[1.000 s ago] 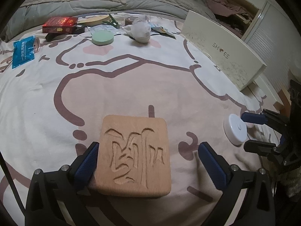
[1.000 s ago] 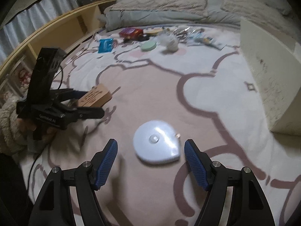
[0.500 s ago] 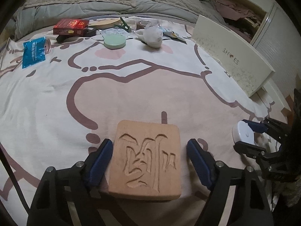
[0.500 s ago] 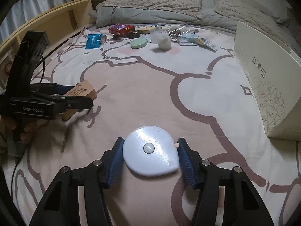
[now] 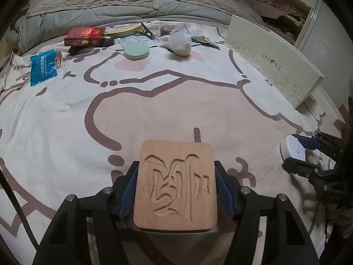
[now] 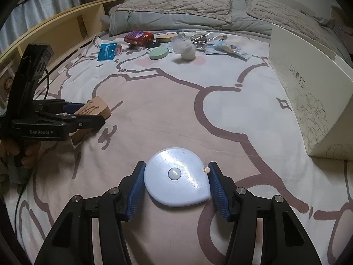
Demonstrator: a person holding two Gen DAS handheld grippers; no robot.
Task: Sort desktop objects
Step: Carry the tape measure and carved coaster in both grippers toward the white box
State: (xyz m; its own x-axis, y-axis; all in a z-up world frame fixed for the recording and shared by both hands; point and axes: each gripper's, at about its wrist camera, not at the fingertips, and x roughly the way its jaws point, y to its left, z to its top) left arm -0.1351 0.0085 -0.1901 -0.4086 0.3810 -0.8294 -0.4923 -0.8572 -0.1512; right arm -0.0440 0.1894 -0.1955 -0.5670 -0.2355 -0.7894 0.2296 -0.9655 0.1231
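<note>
A square wooden block (image 5: 176, 183) with a carved character lies low in the left wrist view. My left gripper (image 5: 176, 165) is closing on it, and its blue pads (image 5: 130, 185) press both side edges. In the right wrist view the block (image 6: 94, 108) sits tilted, far end up, in that gripper (image 6: 88, 112). A white round tape measure (image 6: 176, 176) lies on the patterned bedsheet. My right gripper (image 6: 176, 167) is shut on it, one pad on each side. It also shows at the right edge of the left wrist view, tape measure (image 5: 292, 148) between the fingers.
A white shoe box (image 6: 308, 101) stands along the right. At the far end lie a red box (image 5: 85, 35), a green round case (image 5: 136, 52), a blue packet (image 5: 43, 66), crumpled white paper (image 5: 179, 42) and several small items. A wooden shelf (image 6: 55, 33) runs along the left.
The left jaws have narrowed from wide apart until they touch the block's sides. The right jaws have closed in onto the tape measure. Both hands have barely shifted.
</note>
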